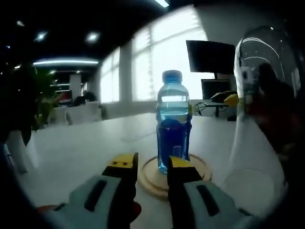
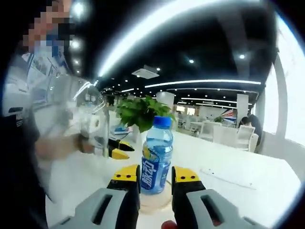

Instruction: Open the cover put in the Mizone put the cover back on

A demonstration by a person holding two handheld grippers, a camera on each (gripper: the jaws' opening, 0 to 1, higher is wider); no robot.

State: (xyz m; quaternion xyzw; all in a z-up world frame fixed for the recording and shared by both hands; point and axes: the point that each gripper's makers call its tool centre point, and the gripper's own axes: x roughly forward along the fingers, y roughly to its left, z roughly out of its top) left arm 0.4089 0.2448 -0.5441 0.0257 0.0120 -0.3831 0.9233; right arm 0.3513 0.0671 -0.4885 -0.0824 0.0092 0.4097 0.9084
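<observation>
Mizone bottle upright at centre frame in the left gripper view, blue cap on, blue drink filling roughly the lower half, base resting on a round wooden coaster on the white table. Left gripper low in frame, yellow-tipped jaws spread, nothing between them, tips just short of the coaster and the bottle's foot; contact with the bottle not discernible. Clear dome cover at the right edge of that view, curved glass rising high, blurred dark shapes behind it. Bright windows and a dark monitor in the upper right background, chairs and plants at far left. Same bottle at lower centre of the right gripper view, blue-and-yellow label facing the camera, cap at mid-frame. Right gripper rising from the bottom edge, yellow tips flanking the bottle's lower part with the jaws parted; whether either tip touches the plastic cannot be told. Coaster partly visible between the jaws under the bottle. Dome cover at left of this view, transparent, seemingly lifted and held near a person's blurred hand, with the yellow tips of the other gripper poking out just beside its lower edge. Green potted plant behind the bottle, ceiling lights streaking across the upper half, white chairs at right.
</observation>
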